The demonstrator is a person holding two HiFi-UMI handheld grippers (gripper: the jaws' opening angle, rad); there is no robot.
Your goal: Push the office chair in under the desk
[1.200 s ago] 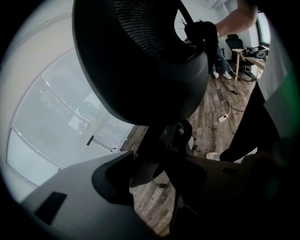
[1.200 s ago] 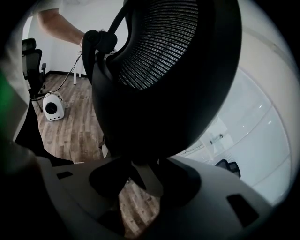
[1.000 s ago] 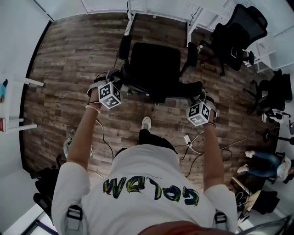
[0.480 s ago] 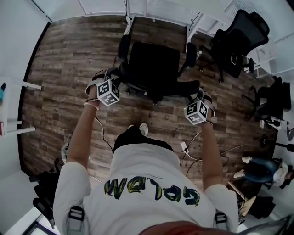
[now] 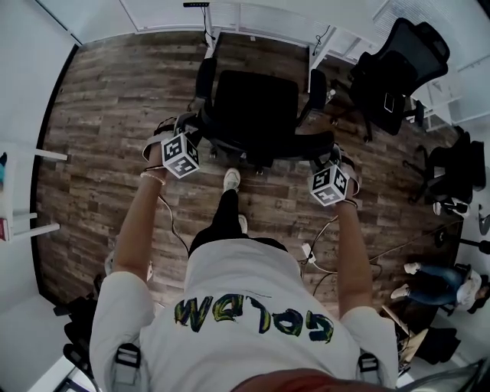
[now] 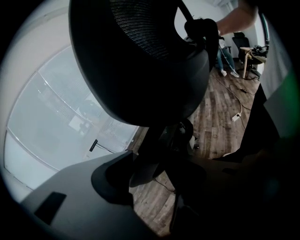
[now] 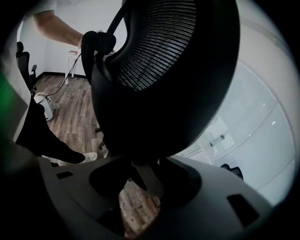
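Chair push, both grippers on the backrest.
Head view: office chair (image 5: 256,107) sits right ahead of both grippers, its seat front close to the white desk (image 5: 253,14) beyond, not under it yet. Left gripper (image 5: 193,129) is at the left end of the backrest (image 5: 268,145), right gripper (image 5: 325,155) at the right end. The person's shoe (image 5: 231,178) is on the wood floor (image 5: 115,115), between the two & a bit behind. Left gripper view: jaws partway apart, clamped on the backrest rim, mesh back filling the frame just above them. Right gripper view: jaws part-open too, gripping the opposite rim w/ mesh looming right over them & floor showing thru the gap below.
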